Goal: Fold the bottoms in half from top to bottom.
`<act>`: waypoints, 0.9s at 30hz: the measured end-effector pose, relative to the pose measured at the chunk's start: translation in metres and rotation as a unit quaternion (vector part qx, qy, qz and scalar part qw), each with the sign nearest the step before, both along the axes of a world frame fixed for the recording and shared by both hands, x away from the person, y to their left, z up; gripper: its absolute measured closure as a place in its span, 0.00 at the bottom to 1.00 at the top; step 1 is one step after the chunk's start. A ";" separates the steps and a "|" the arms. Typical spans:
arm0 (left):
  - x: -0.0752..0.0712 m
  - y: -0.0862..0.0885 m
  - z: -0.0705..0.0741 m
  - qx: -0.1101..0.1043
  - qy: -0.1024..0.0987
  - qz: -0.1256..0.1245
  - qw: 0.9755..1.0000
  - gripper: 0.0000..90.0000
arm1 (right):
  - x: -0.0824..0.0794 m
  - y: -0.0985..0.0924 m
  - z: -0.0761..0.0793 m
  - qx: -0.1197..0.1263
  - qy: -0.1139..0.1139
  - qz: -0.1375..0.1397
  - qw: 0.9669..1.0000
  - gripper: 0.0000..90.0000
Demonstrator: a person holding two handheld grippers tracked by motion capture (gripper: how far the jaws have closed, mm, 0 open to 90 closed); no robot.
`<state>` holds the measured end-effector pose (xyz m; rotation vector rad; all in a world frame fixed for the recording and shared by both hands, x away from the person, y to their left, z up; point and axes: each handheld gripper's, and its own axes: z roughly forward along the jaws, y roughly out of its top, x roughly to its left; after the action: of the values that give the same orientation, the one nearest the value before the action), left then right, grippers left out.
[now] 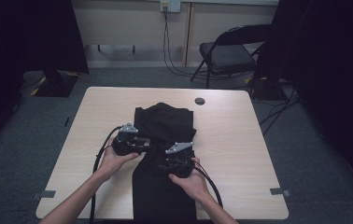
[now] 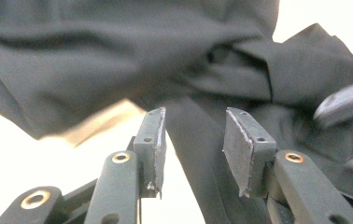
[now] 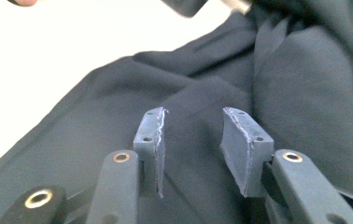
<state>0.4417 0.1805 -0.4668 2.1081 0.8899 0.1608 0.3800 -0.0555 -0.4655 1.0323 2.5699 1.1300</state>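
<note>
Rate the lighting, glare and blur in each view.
High view: dim room, the black garment shows little detail. Left gripper view: the table is blown out white, the cloth edge smeared by blur. Right gripper view: table overexposed, the right tool sharp, far folds soft.

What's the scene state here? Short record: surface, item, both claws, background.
surface: light wooden table, round dark grommet near far edge
item: black garment, crumpled at the far end, running to the near edge
left claw: open, jaws apart above the garment's edge, no cloth between pads
right claw: open, jaws apart over the garment, nothing gripped
hands: left hand and right hand each hold a claw
background: folding chair behind table, grey carpet
</note>
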 end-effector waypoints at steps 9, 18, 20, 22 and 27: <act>0.003 -0.010 -0.018 0.046 0.026 -0.003 0.999 0.64 | -0.003 0.024 -0.023 -0.044 -0.033 0.026 0.998 0.57; 0.004 -0.005 -0.019 0.061 0.013 0.018 0.998 0.64 | -0.042 0.004 0.022 0.035 -0.028 0.066 0.997 0.97; 0.003 -0.006 -0.018 0.064 0.012 0.019 0.998 0.64 | -0.060 -0.003 0.034 0.060 -0.013 0.095 0.994 0.97; 0.003 -0.007 -0.018 0.066 0.011 0.023 0.997 0.64 | -0.075 -0.008 0.041 0.070 0.000 0.117 0.991 0.97; 0.003 -0.007 -0.018 0.067 0.010 0.027 0.997 0.64 | -0.108 -0.012 0.038 0.099 0.049 0.179 0.978 0.98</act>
<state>0.4449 0.1740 -0.4850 2.2135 0.9711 0.2329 0.2724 -0.0673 -0.4275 0.6856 2.8476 1.4801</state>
